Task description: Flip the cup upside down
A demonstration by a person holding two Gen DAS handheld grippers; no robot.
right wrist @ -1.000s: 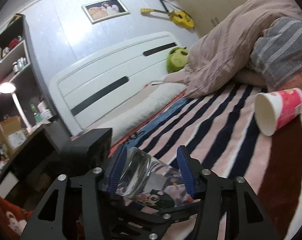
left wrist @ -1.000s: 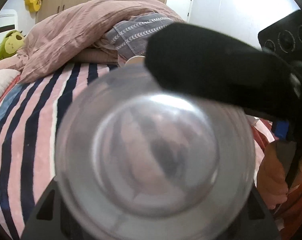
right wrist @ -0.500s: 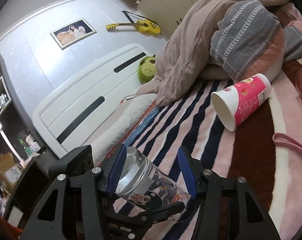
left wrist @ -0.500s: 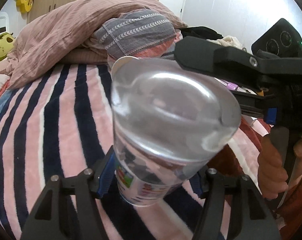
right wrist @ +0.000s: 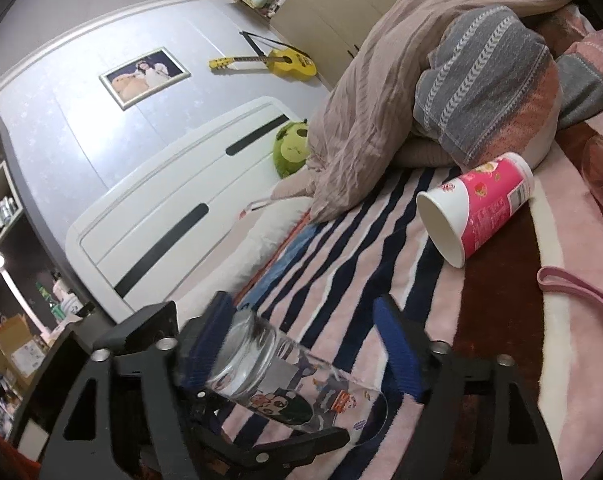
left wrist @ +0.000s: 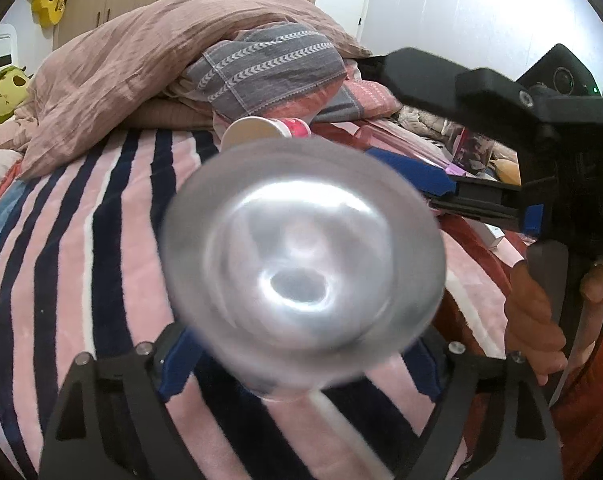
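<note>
Plainly slick, rigid and breakable, the glass cup (left wrist: 301, 268) sits clamped mid-body in the left gripper (left wrist: 301, 360), lower centre, while the right gripper (right wrist: 305, 344) stands apart around it.

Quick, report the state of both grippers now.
Left gripper: shut on the glass cup.
Right gripper: open, fingers either side of the glass cup, not clamping it.

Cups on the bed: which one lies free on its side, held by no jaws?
The pink-and-white paper cup, lying on the striped blanket with its mouth open. The clear cartoon-printed glass sits between gripper jaws instead.
</note>
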